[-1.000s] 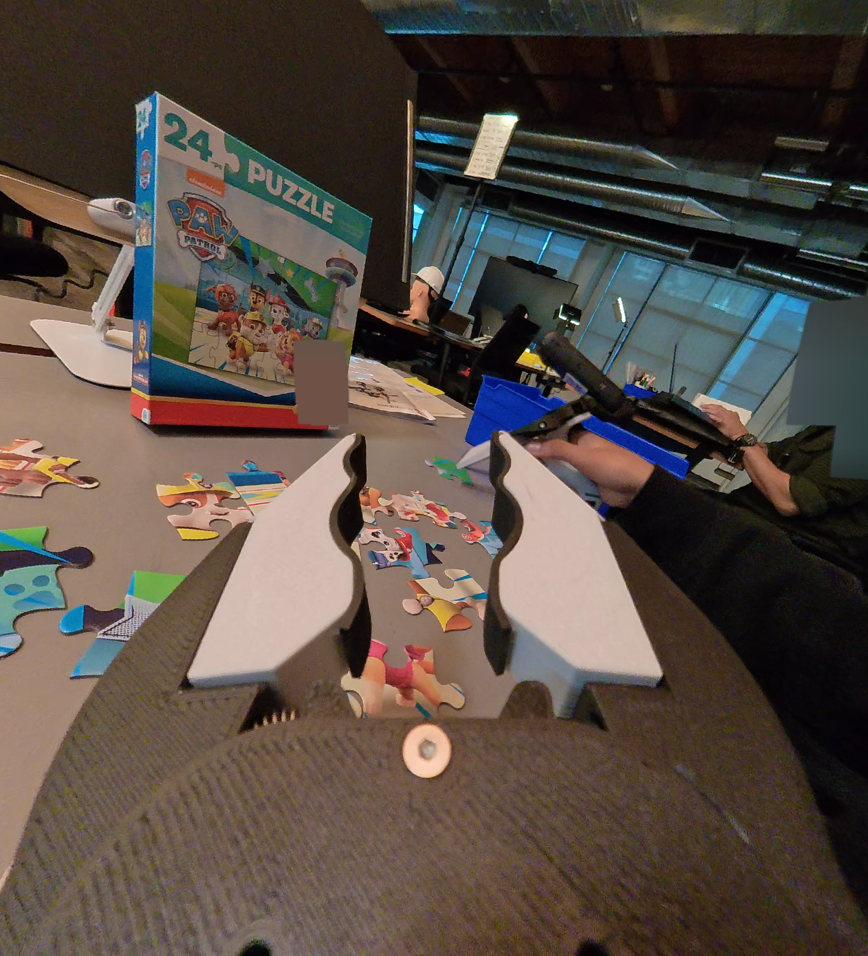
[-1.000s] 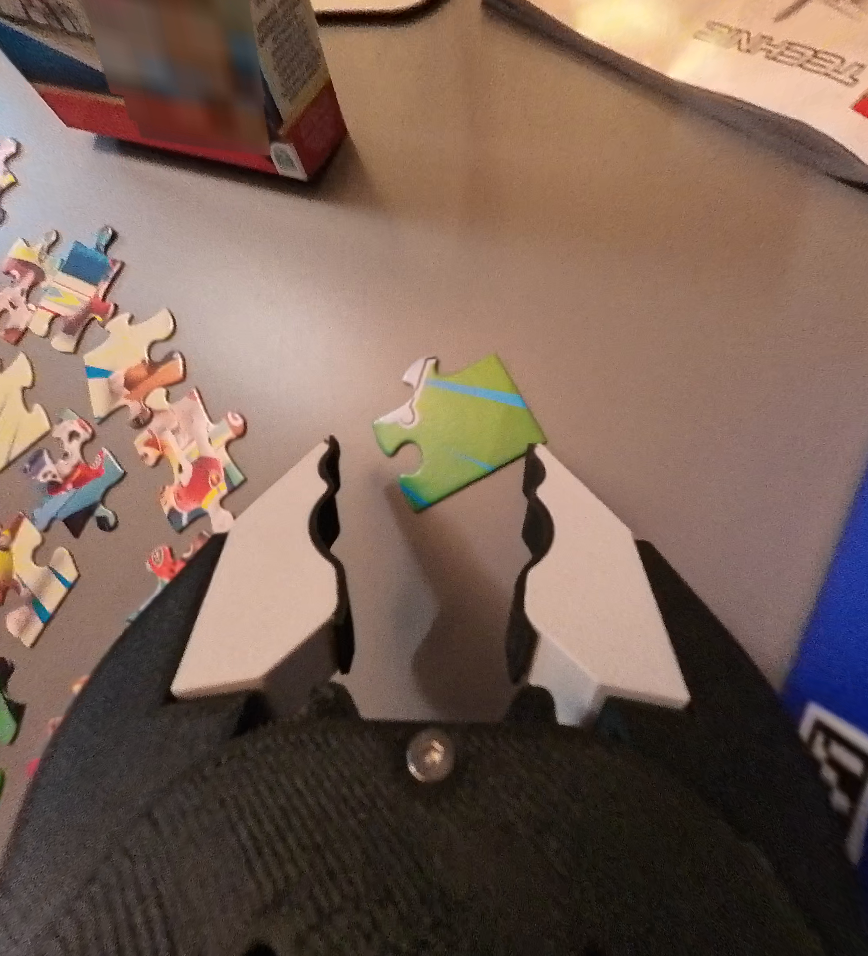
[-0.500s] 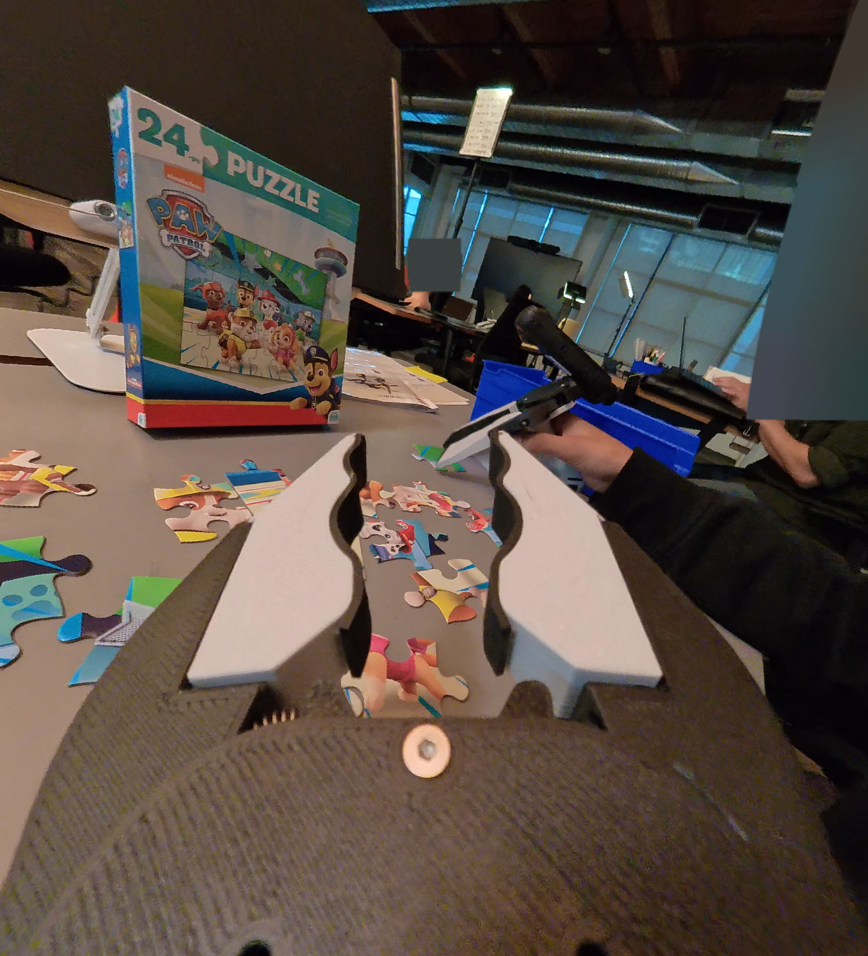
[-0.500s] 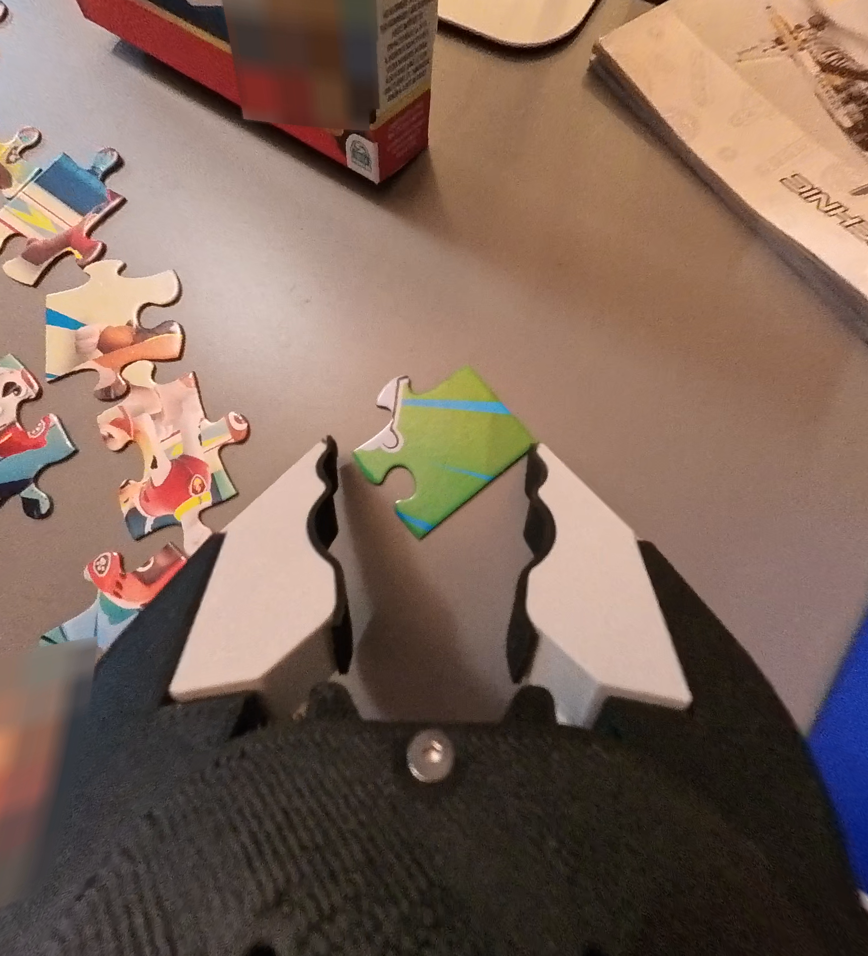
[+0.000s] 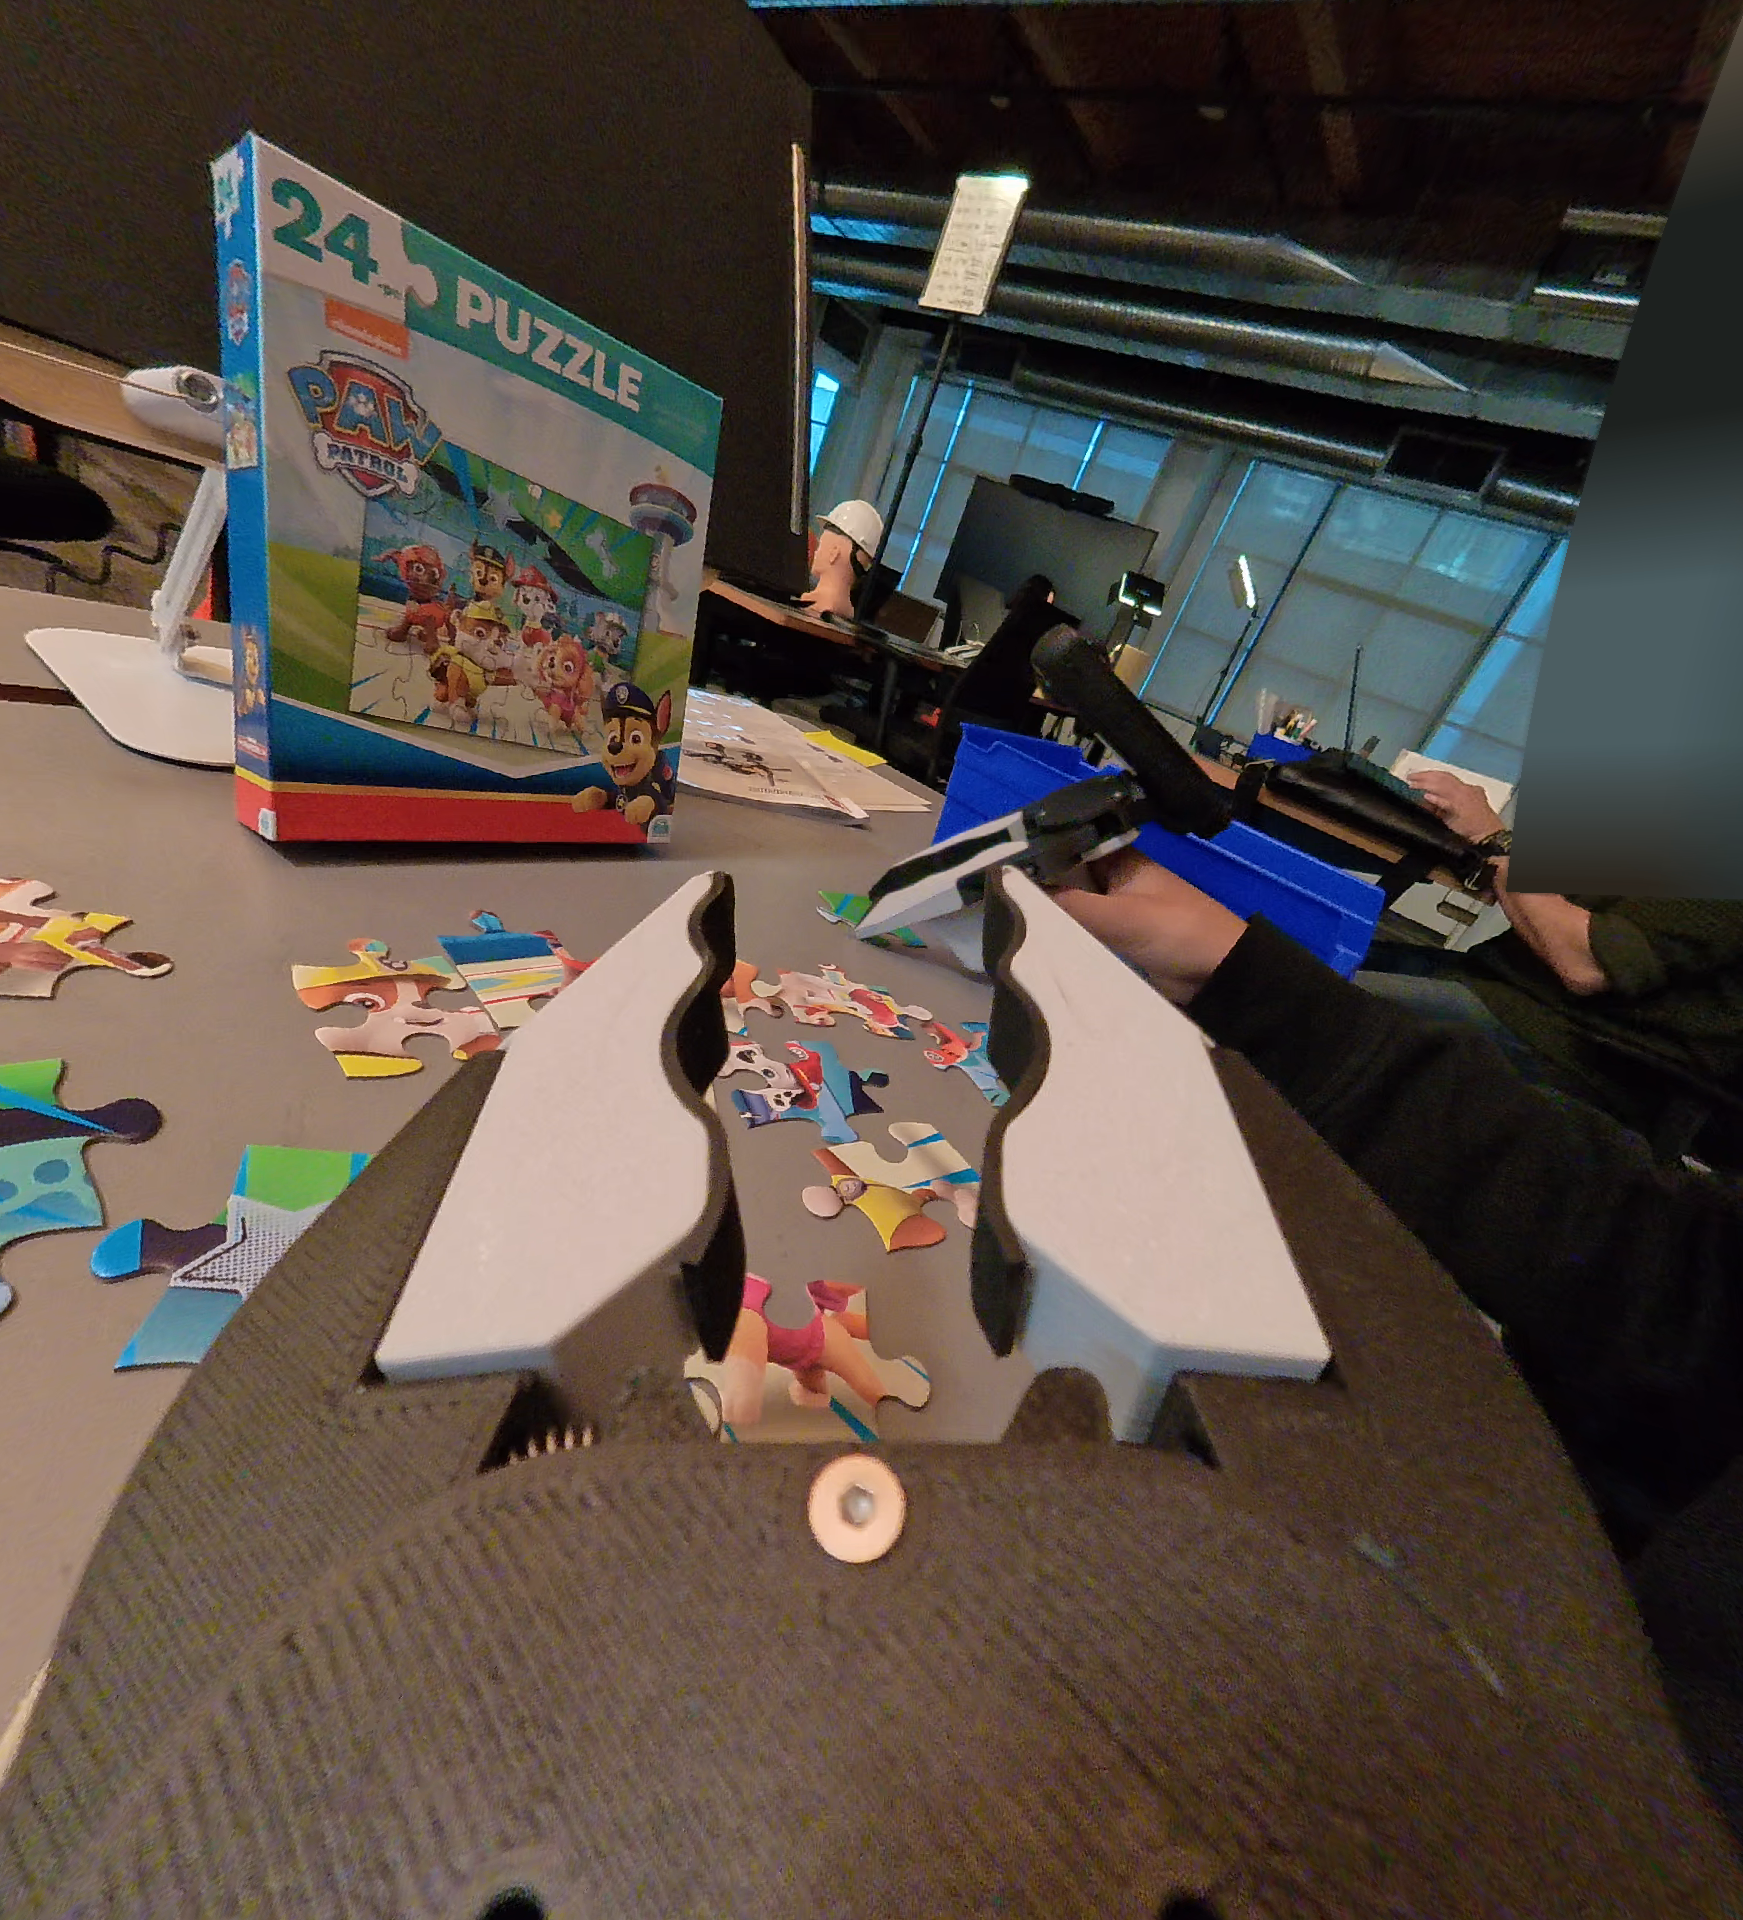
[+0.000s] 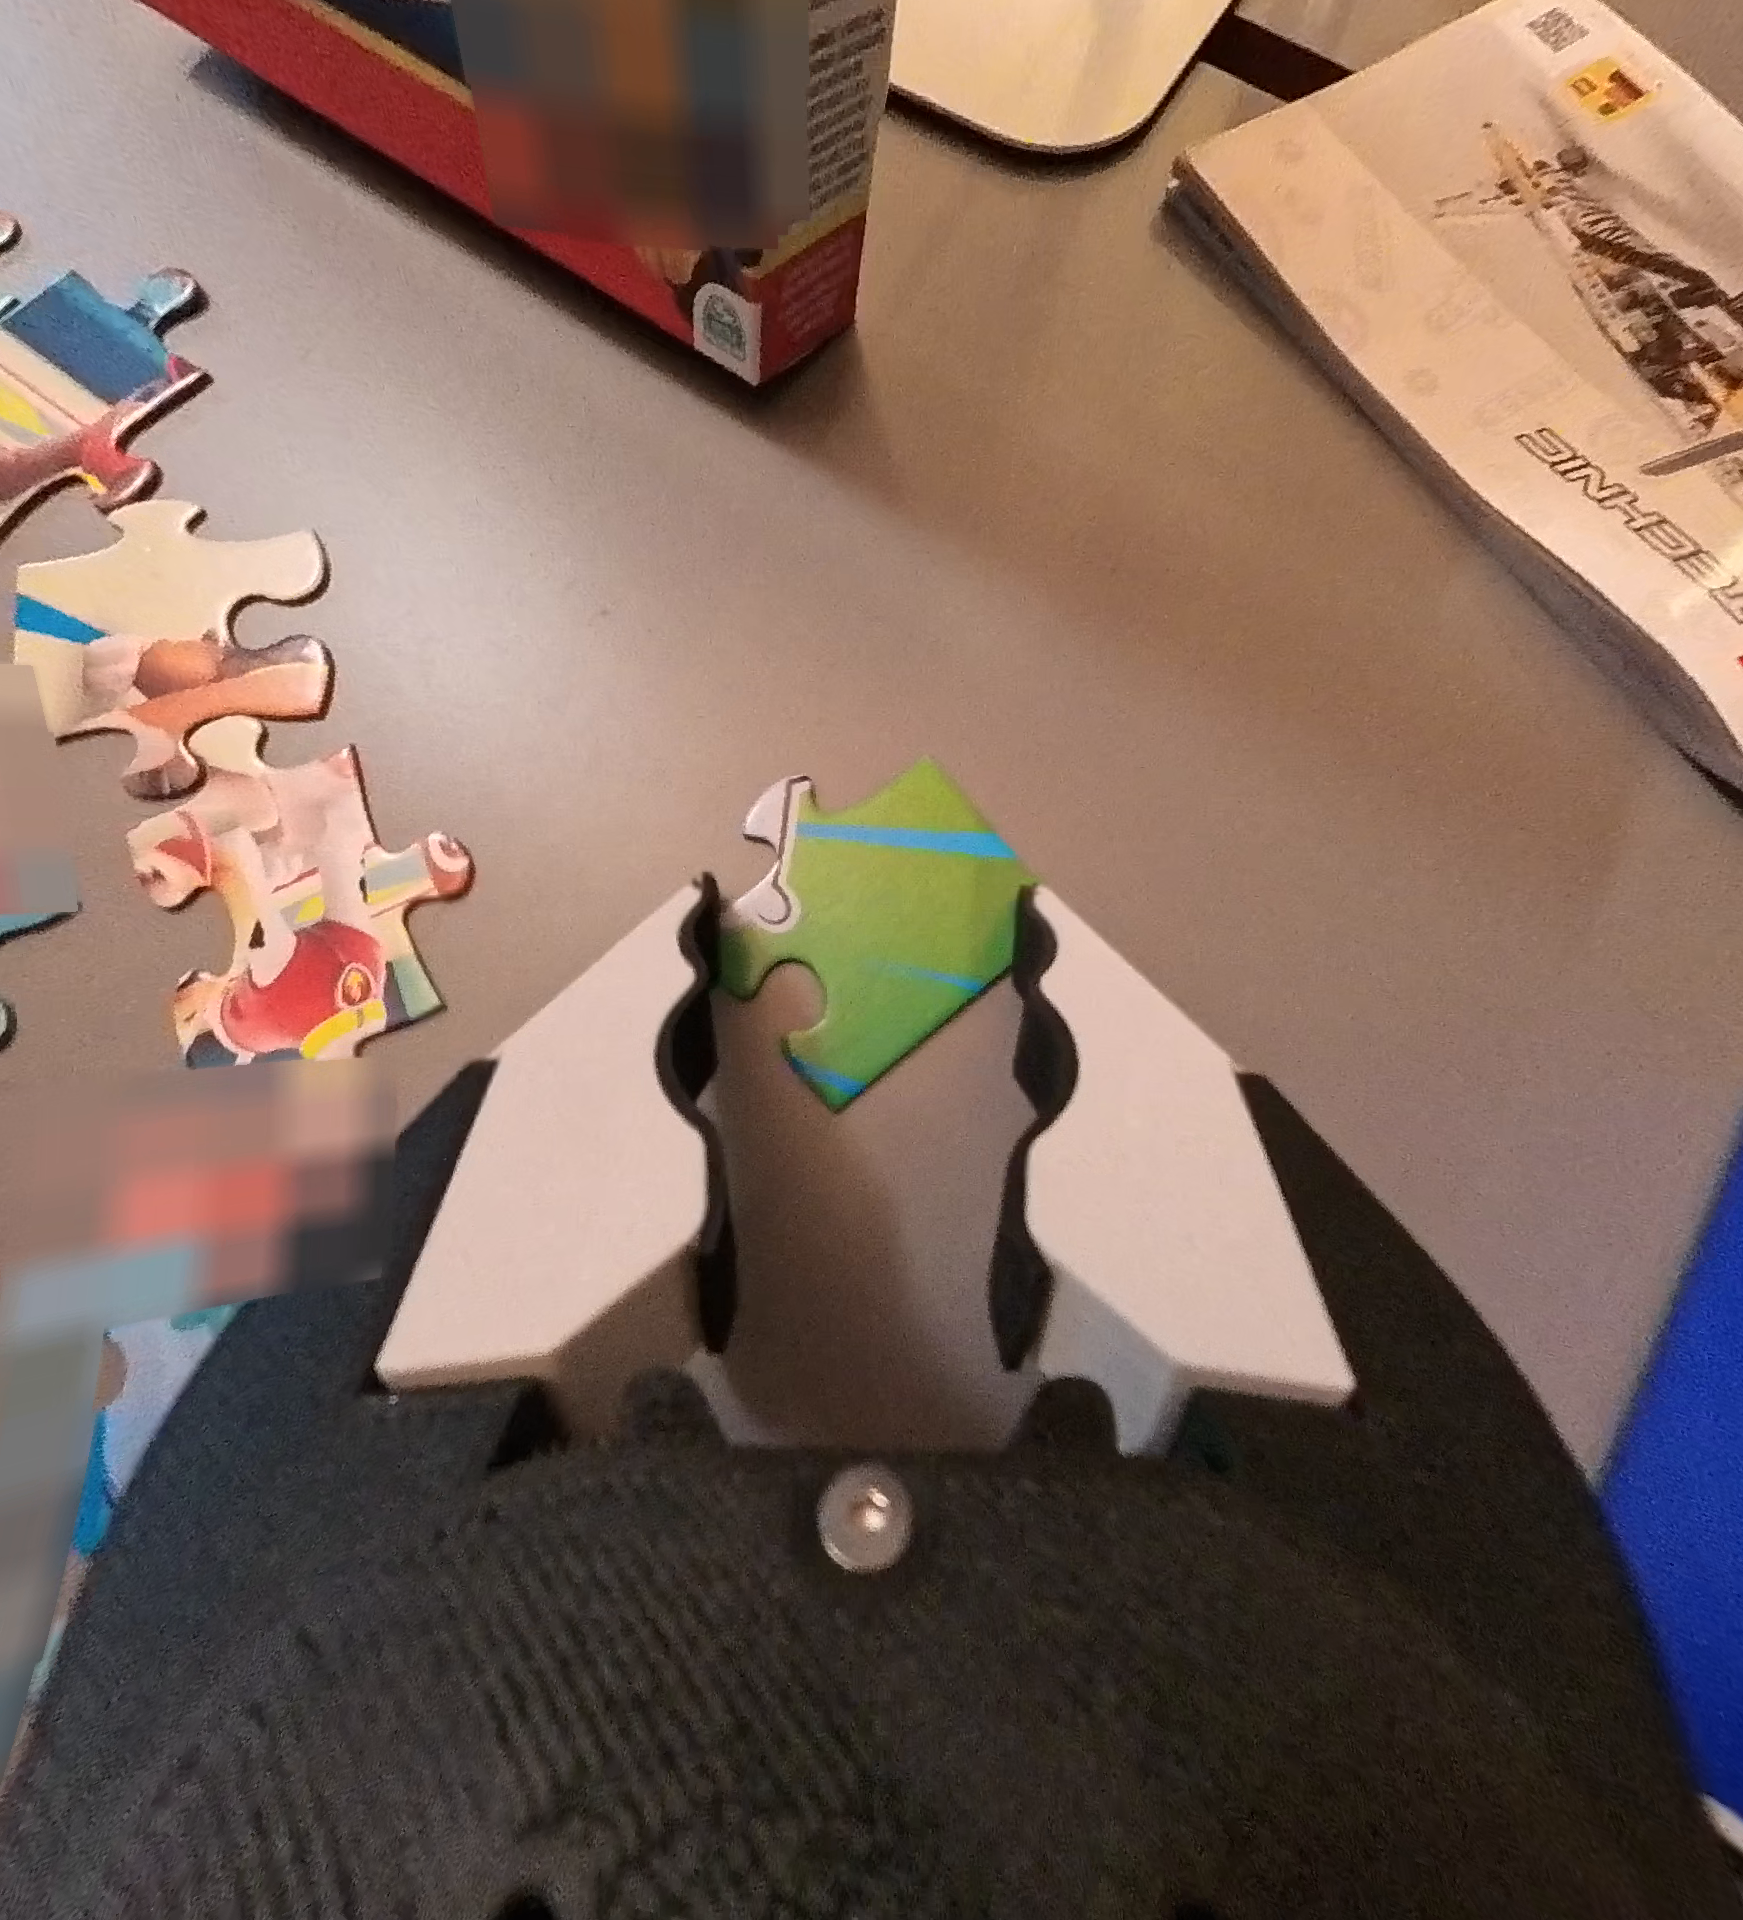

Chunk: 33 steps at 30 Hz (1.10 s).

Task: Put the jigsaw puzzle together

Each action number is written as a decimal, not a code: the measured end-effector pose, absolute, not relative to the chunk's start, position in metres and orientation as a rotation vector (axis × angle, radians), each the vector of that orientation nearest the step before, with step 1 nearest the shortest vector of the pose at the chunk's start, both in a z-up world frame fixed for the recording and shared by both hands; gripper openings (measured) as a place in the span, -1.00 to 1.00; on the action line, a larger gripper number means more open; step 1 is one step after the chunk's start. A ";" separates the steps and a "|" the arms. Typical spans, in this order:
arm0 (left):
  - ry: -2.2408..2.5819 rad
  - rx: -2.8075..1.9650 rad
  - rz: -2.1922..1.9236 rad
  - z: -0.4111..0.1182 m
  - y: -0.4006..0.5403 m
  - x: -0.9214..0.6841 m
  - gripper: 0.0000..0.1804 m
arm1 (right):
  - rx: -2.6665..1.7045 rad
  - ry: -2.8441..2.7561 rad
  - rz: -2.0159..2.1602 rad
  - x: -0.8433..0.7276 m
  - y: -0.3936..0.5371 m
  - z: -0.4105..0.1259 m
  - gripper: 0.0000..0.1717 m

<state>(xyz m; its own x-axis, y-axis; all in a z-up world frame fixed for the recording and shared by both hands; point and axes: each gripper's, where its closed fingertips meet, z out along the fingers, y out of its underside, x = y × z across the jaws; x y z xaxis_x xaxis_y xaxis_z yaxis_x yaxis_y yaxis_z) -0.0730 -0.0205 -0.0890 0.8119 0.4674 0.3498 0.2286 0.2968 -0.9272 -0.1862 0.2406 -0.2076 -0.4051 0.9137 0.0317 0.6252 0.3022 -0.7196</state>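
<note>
My right gripper (image 6: 869, 899) is shut on a green puzzle piece (image 6: 888, 935) with blue stripes that lies low on the grey table (image 6: 1210, 748); both pads touch its opposite edges. In the left wrist view the right gripper's fingers (image 5: 950, 894) slant down onto that green piece (image 5: 840, 908), with a hand behind them. My left gripper (image 5: 856, 894) is open and empty, hovering over several loose puzzle pieces (image 5: 825, 1101) on the table. A pink piece (image 5: 805, 1361) lies below its jaws.
A puzzle box (image 5: 472, 582) stands upright at the back, also in the right wrist view (image 6: 805, 312). A blue bin (image 5: 1262, 873) stands on the right. A booklet (image 6: 1521, 364) lies behind it. More pieces (image 6: 192, 665) lie to the left. A white stand base (image 5: 140, 696) sits behind the box.
My right gripper moved forward over the green piece and its jaws narrowed until the pads met the piece's edges. My left gripper stayed open and barely shifted.
</note>
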 end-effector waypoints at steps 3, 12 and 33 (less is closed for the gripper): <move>-0.654 -1.268 0.160 -0.088 -0.022 -0.073 -0.49 | -1.350 -2.162 0.885 -0.178 0.243 -0.208 -0.39; -0.647 -1.279 0.168 -0.089 -0.021 -0.073 -0.49 | -1.292 -2.193 0.914 -0.174 0.238 -0.207 -0.43; -0.631 -1.301 0.125 -0.091 -0.016 -0.068 -0.54 | -1.261 -1.958 0.937 -0.185 0.257 -0.163 -0.17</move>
